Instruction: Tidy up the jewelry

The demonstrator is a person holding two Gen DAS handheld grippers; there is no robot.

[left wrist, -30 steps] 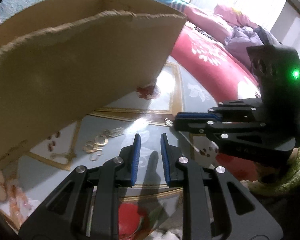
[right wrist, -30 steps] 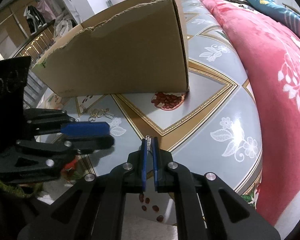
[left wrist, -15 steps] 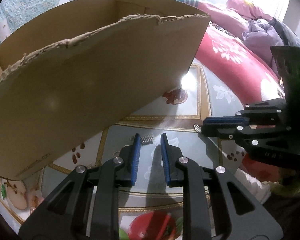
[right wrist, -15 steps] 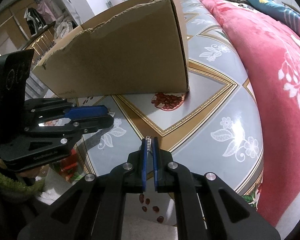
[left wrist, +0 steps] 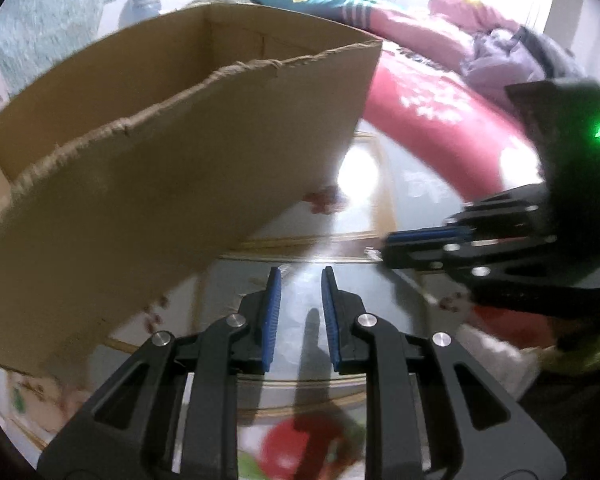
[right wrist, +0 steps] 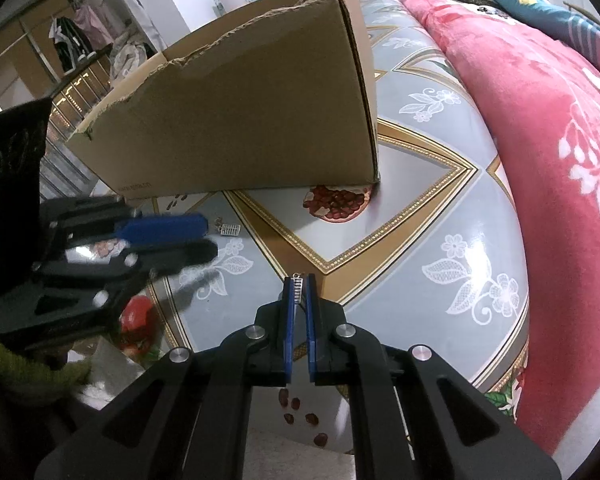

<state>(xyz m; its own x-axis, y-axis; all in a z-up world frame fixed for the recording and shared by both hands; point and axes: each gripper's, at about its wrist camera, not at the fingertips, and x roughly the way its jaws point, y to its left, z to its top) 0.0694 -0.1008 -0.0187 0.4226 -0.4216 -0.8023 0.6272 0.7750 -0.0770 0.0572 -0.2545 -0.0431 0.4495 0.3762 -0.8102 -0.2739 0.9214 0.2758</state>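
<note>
Two sets of black tongs with blue pads are in view, one per hand. Nearest in the right wrist view, the right tongs (right wrist: 299, 286) are closed on a small silver ladder-shaped jewelry piece (right wrist: 298, 289), narrow and ribbed with a tiny hook at its top; only its upper end shows above the pads. The left tongs (left wrist: 299, 280) stand parted with a gap between the pads and nothing in it, above the glossy grey-blue patterned surface (right wrist: 440, 208) printed with gold borders, white flowers and fruit. A second small silver ribbed jewelry piece (right wrist: 229, 229) lies on the surface just past the left tongs' tips in the right wrist view; in the left wrist view it cannot be made out, since that picture is smeared by blur. Behind it stands one brown cardboard box with a torn upper edge (right wrist: 240, 120), open on top, its inside hidden from both cameras. Beyond, along the surface's right side, lies a red blanket with white flower print (right wrist: 540, 128).
</note>
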